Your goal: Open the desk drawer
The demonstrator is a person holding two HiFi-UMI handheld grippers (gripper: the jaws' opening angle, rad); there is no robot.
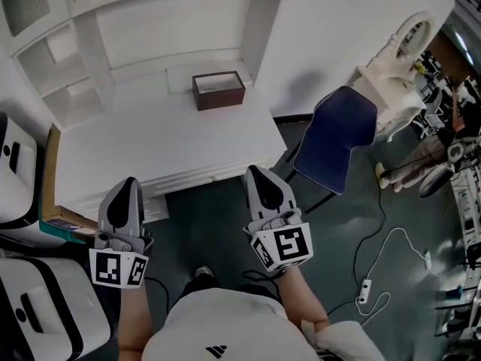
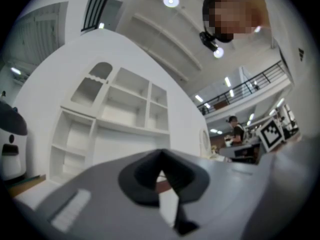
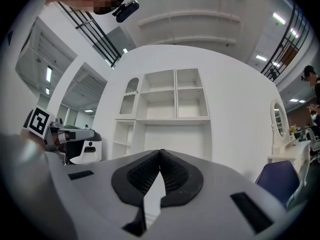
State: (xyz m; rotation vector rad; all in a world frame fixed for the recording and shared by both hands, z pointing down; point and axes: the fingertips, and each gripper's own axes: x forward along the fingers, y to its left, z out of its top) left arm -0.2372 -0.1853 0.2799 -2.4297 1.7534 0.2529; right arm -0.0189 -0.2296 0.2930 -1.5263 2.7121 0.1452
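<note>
Dark brown box [image 1: 219, 90] toward the back of the white tabletop [image 1: 135, 153], below the hutch shelves [image 1: 83, 89]. Pale inside showing through its top, with no separate contents to be made out.

Desk drawer [image 1: 197, 176] just under the tabletop's front edge. Seemingly flush and shut, though visible from above only as a thin strip.

Left gripper [image 1: 128, 182] near that front edge, toward its left end. Jaws pressed together at the tips, nothing between them.

Right gripper [image 1: 254, 171] near the same edge, toward the right front corner, with its body over the dark floor [image 1: 218, 232]. Jaws likewise closed tip to tip, pinching nothing.

Blue chair [image 1: 337, 135] to the right of the desk, apart from both grippers.
</note>
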